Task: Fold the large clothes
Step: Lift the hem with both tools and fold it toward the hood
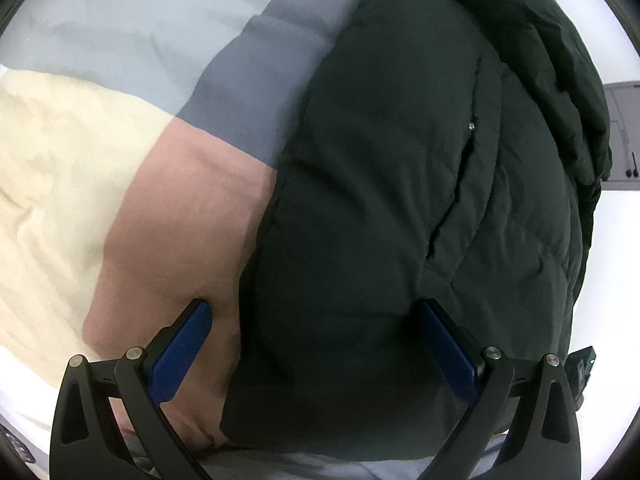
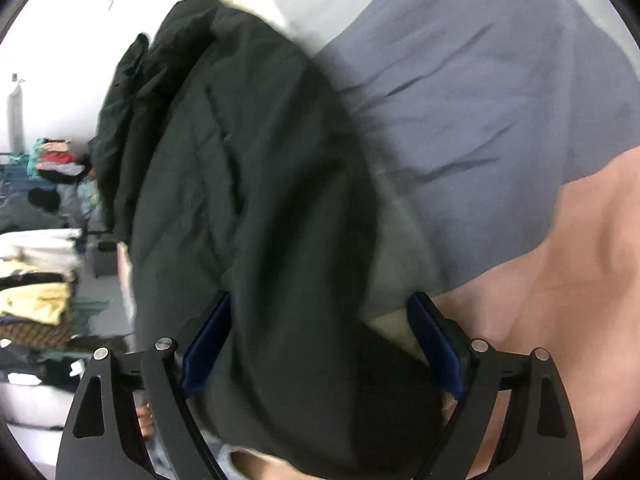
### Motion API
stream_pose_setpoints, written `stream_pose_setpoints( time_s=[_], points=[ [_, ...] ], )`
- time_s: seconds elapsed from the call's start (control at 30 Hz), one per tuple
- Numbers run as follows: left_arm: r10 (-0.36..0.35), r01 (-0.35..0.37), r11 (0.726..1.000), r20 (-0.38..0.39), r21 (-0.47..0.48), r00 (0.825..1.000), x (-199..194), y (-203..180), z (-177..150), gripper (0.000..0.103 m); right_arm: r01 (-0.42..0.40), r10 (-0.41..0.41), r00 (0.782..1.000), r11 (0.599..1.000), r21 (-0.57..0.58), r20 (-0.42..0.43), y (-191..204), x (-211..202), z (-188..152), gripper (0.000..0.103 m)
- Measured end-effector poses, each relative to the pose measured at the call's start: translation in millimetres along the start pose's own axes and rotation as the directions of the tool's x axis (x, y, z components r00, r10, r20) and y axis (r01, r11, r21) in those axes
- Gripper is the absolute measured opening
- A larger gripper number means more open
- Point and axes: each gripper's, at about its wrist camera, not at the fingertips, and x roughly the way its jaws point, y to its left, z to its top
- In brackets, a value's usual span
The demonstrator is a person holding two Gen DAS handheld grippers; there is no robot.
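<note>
Dark puffy quilted jacket [image 1: 400, 200] lies bunched on a colour-block bedspread [image 1: 168, 208] of cream, pink, grey-blue and pale panels, with open bedding beside the jacket. Left gripper [image 1: 316, 344] fingers wide, pointing at the jacket's edge. Right gripper [image 2: 320, 344] fingers wide with jacket fabric between them; blurry clothes piles [image 2: 40, 280] off-bed.

1 jacket [image 1: 380, 200], 2 grippers

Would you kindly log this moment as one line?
left tongs: open over dark jacket | right tongs: open, astride jacket | surface: colour-block bedspread
</note>
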Motion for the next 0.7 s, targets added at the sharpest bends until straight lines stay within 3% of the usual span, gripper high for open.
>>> stream_pose_setpoints(
  time_s=[0.03,0.17,0.33,0.4,0.57,0.67,0.7],
  points=[
    [-0.005,0.005,1.000,-0.006,-0.001,1.000,1,-2,1,0.102,-0.048,0.047,0.999,0.999,-0.004,-0.016,3,1,-1,0.088],
    [-0.050,0.050,0.999,-0.015,0.018,0.999,3,-10,5,0.101,-0.113,0.111,0.993,0.991,-0.075,-0.026,19,-4,-3,0.088],
    [-0.132,0.134,0.987,-0.026,0.087,0.991,3,-36,-1,0.098,-0.230,0.228,0.973,0.965,-0.126,-0.034,35,-7,-6,0.083],
    [-0.163,0.164,0.981,-0.017,0.106,0.986,2,-44,-3,0.097,-0.293,0.292,0.956,0.942,-0.165,-0.034,46,-12,-6,0.082],
    [-0.247,0.243,0.964,0.020,0.110,0.969,-3,-51,-7,0.073,-0.424,0.431,0.902,0.868,-0.261,-0.031,79,-19,-9,0.081],
    [-0.283,0.278,0.956,0.038,0.092,0.958,-10,-50,-5,0.052,-0.411,0.423,0.906,0.870,-0.273,-0.014,84,-17,-9,0.067],
    [-0.288,0.283,0.955,0.051,0.086,0.956,-12,-48,-5,0.039,-0.392,0.403,0.915,0.883,-0.258,-0.010,82,-14,-8,0.055]
  ],
)
